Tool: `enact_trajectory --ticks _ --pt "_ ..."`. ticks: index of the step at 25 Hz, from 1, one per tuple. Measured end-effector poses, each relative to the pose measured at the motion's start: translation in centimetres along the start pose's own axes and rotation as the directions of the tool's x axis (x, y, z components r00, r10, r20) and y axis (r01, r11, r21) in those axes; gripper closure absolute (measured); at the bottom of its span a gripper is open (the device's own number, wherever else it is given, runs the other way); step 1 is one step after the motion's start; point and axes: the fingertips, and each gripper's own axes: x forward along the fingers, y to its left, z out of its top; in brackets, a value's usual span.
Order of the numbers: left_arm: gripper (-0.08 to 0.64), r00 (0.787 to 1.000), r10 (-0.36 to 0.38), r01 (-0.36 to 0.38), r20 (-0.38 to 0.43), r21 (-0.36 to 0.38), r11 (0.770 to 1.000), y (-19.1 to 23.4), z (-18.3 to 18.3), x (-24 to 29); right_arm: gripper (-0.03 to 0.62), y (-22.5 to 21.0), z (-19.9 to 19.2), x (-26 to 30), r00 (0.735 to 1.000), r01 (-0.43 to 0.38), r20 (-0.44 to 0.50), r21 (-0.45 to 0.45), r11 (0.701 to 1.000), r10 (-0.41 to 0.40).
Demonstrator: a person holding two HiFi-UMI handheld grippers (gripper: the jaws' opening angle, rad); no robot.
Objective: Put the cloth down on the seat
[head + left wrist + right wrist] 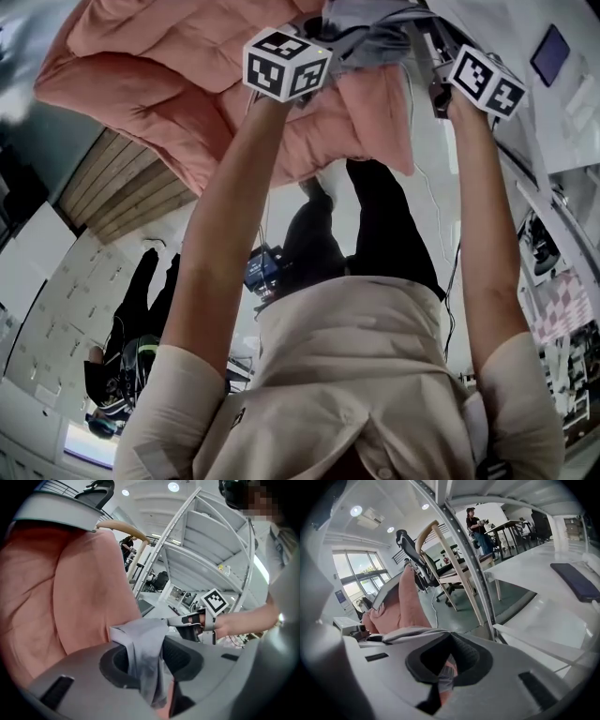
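My left gripper (145, 660) has its jaws partly spread, and the thin grey fabric cloth (140, 641) runs loosely down through the gap: it lies against one pad and the ribbed face of the other shows bare beside it, so nothing is pinching there. My right gripper (447, 663) has its jaws pressed together on a bunched fold of the same cloth, which pokes out just below the pads. The cloth is drawn out between the two grippers, so its long axis runs from one to the other, side to side across the head view. From the left gripper view it leaves my left jaws as a narrowing band and points toward the right gripper, while a slack end hangs down through the left jaws. The cloth sits at the near edge of the pink quilted padded seat (169, 84), just beside its padding; I cannot tell whether it already rests on the padding. Both of my forearms reach out over the seat.
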Motion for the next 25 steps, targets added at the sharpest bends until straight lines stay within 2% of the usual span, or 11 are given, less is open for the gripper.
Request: enact_trajectory --ticks 5,11,17,25 --pt "0.405 1.000 -0.002 0.002 0.012 0.007 1.000 0.7 0.0 -0.4 0.595 -0.9 -0.6 1.5 0.999 0.024 -0.027 0.008 1.000 -0.024" --pt "0.307 0.998 0.038 -0.038 -0.041 -0.006 0.999 1.5 -1.7 -1.8 0.582 -1.0 -2.0 1.6 0.997 0.009 -0.074 0.004 1.000 -0.009" --pt "0.287 0.993 0.061 -0.059 -0.100 0.025 0.998 1.1 -2.5 -3.6 0.493 -0.4 -2.2 0.1 0.995 0.009 -0.095 -0.012 1.000 -0.010" --pt "0.287 0.994 0.061 -0.057 -0.088 0.045 0.997 -1.1 -1.5 -7.5 0.452 1.1 -1.8 -4.1 0.997 0.020 -0.072 -0.031 0.999 -0.022"
